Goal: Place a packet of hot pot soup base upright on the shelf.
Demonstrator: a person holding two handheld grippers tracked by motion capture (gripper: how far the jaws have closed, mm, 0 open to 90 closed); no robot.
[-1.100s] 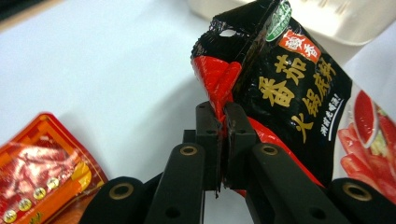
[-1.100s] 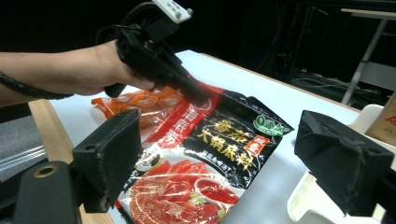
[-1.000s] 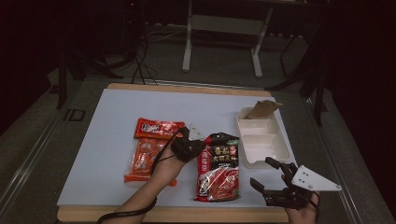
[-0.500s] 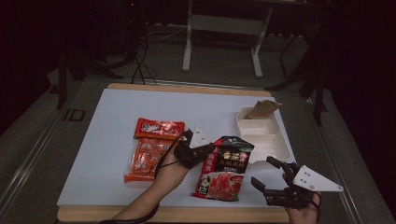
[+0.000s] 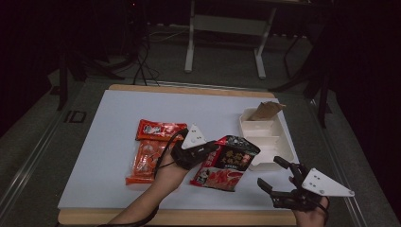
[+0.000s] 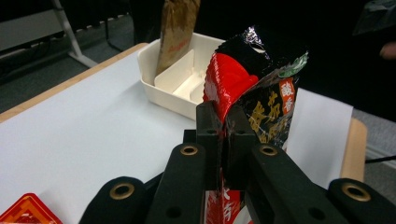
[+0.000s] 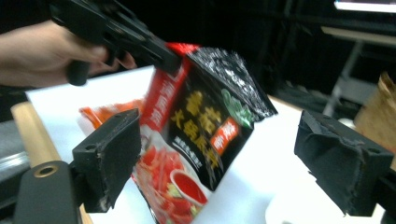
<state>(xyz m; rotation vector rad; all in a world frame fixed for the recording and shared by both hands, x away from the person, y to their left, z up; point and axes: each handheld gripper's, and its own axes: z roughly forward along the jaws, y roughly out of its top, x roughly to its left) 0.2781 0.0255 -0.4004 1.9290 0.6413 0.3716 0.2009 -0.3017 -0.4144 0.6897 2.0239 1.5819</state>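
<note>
My left gripper (image 5: 208,150) is shut on the left edge of a black-and-red noodle packet (image 5: 227,163) and holds it tilted above the white mat, its lower end near the mat. In the left gripper view the jaws (image 6: 223,116) pinch the packet (image 6: 261,84) between them. My right gripper (image 5: 276,175) stands open near the table's front right corner, with nothing between its pads. The right gripper view has the lifted packet (image 7: 205,116) ahead of the open jaws (image 7: 224,158), with the left gripper (image 7: 163,53) clamped on its top corner.
A white divided tray (image 5: 279,142) stands at the mat's right side with a brown packet (image 5: 265,111) upright in its far compartment. Two orange-red packets (image 5: 161,128) (image 5: 146,161) lie left of the left hand. The wooden table edge (image 5: 189,217) runs along the front.
The left gripper has risen and moved right toward the tray, lifting the black-and-red packet off the mat. The right gripper has stayed in place, open.
</note>
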